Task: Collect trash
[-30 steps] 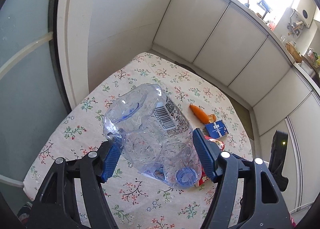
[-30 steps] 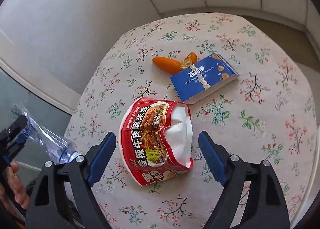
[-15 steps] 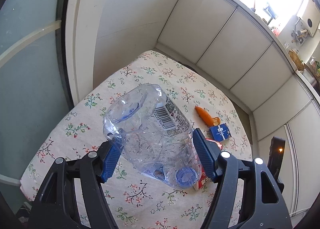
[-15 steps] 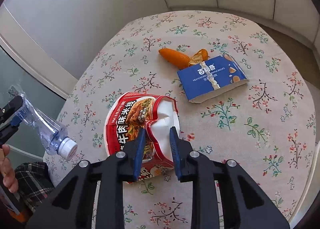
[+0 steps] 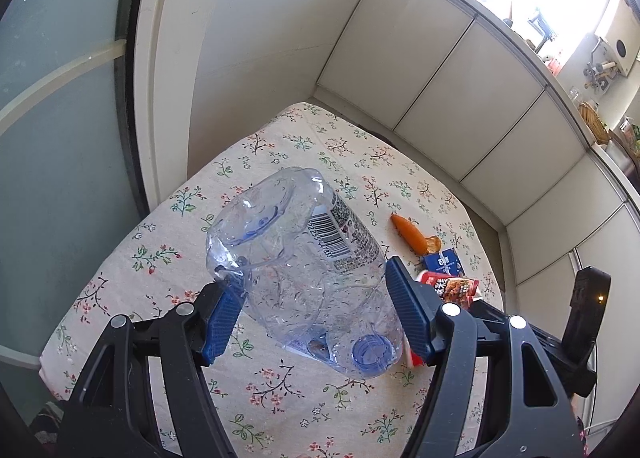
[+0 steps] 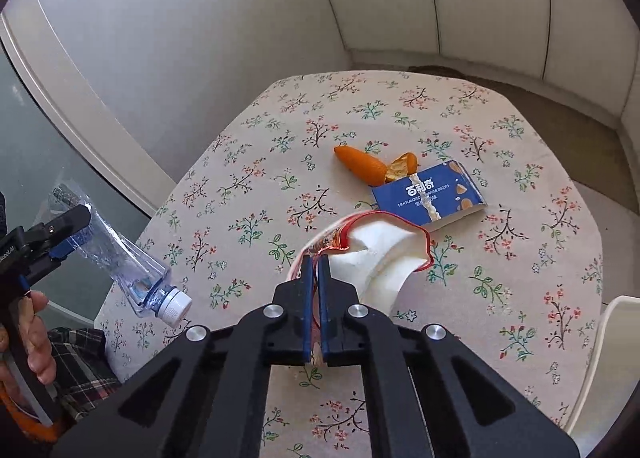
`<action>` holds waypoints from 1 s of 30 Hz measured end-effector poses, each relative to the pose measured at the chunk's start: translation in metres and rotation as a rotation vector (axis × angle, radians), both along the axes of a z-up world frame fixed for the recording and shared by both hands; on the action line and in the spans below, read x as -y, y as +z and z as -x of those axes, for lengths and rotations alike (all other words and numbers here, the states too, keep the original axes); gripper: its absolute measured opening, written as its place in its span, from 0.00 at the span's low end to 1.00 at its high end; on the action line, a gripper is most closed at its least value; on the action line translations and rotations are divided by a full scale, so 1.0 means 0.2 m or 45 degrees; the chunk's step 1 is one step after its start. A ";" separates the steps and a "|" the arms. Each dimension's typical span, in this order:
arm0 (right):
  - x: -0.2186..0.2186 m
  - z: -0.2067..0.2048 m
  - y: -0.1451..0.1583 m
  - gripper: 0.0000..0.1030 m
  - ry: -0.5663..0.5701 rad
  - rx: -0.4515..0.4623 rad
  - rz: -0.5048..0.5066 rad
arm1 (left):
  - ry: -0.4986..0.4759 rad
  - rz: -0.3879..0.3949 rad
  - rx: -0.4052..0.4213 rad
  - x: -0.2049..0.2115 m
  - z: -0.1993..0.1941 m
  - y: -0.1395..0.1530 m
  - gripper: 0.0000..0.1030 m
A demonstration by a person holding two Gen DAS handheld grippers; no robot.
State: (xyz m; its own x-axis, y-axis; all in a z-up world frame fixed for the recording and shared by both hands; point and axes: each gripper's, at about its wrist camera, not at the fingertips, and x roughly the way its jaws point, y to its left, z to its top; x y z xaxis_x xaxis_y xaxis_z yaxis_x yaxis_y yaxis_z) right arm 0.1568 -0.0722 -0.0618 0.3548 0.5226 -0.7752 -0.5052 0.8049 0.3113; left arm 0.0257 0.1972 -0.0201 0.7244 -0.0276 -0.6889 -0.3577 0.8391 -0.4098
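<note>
My left gripper (image 5: 316, 306) is shut on a crushed clear plastic bottle (image 5: 304, 254), held above the flowered table with its cap end toward the camera. The right wrist view shows that same bottle (image 6: 120, 258) at the left, white cap (image 6: 174, 308) pointing down. My right gripper (image 6: 316, 270) is shut on the rim of a red paper noodle cup (image 6: 380, 254), flattened and lifted off the cloth. An orange peel (image 6: 370, 166) and a blue biscuit box (image 6: 428, 194) lie on the table beyond it. The red cup (image 5: 452, 288) also shows behind my left gripper's right finger.
The table (image 6: 520, 258) has a floral cloth and stands against a white wall (image 5: 260, 38) and cabinet doors (image 5: 460, 98). A glass door (image 5: 48, 98) is at the left. A person's hand (image 6: 28, 342) and plaid sleeve are at the lower left; a white chair edge (image 6: 616, 338) is at the right.
My right gripper closed from wide open onto the noodle cup's rim and lifted it, folding the cup. My left gripper kept its hold on the bottle, almost still.
</note>
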 end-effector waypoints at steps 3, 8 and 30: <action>0.03 0.00 0.04 0.02 -0.021 0.028 0.002 | -0.006 -0.004 0.009 0.01 0.00 0.01 0.64; 0.07 0.02 0.12 0.00 -0.049 0.077 -0.014 | -0.025 -0.016 0.025 0.03 -0.01 0.03 0.64; 0.13 0.05 -0.14 0.50 -0.252 -0.132 0.167 | -0.047 0.038 -0.017 0.03 -0.06 -0.05 0.64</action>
State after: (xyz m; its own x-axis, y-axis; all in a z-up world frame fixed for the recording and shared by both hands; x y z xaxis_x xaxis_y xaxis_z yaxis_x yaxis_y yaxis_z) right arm 0.1463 -0.0977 -0.0894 0.3553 0.3436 -0.8693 -0.3044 0.9218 0.2399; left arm 0.0380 0.1916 -0.0300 0.7133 -0.0750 -0.6969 -0.3322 0.8393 -0.4303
